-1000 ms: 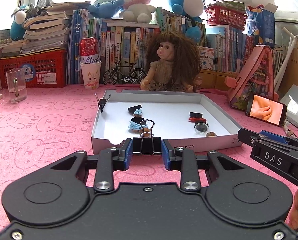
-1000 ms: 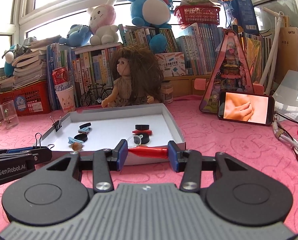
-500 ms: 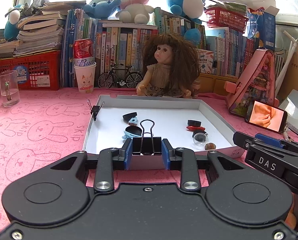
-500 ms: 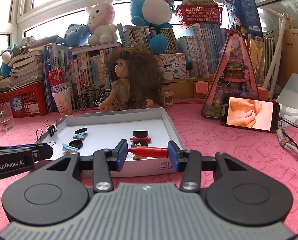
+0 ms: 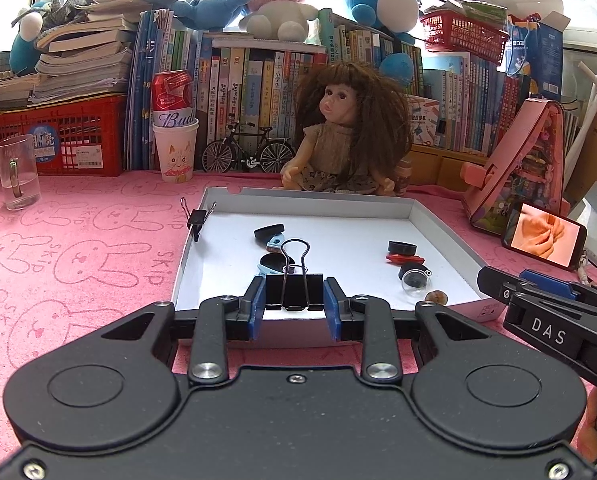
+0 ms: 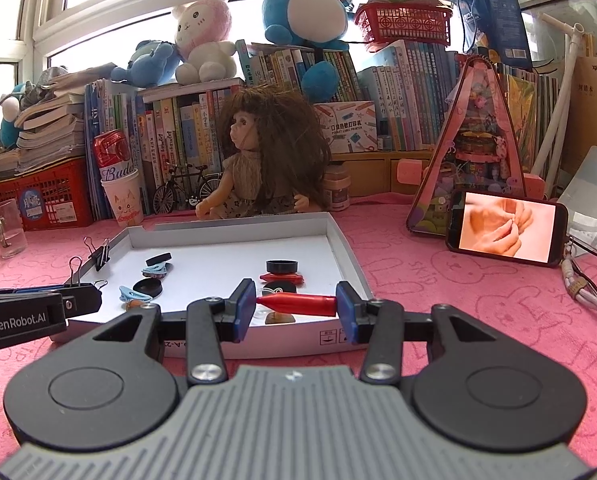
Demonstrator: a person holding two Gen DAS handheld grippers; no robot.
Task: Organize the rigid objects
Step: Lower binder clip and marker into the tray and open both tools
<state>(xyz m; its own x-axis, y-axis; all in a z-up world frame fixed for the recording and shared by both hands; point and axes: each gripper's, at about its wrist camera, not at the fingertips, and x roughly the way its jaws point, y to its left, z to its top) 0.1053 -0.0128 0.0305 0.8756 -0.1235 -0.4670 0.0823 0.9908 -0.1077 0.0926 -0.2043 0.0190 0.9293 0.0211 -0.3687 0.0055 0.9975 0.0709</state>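
Black-bodied binder clip (image 5: 294, 291) is clamped between the blue pads of the left gripper (image 5: 294, 306), its wire handles standing upright; the jaws are narrow and pressed on the clip's two sides. The clip is held just above the near wall of the white tray (image 5: 438, 216). The right gripper (image 6: 296, 306) holds a red pointed piece (image 6: 298, 304) lengthwise between its pads, jaws moderately apart and closed on its two ends, also over the tray's near edge. Inside the tray lie black round caps (image 5: 401, 247), a second red piece (image 5: 404, 259), light blue clips (image 6: 154, 269), a clear round item (image 5: 414, 282) and a small brown object (image 5: 436, 297). Another small binder clip (image 5: 196, 218) is fixed on the tray's left wall. The tray rests on a pink cloth (image 5: 78, 248); a doll (image 5: 338, 136) sits just behind it, and a phone (image 6: 506, 228) stands to the right.
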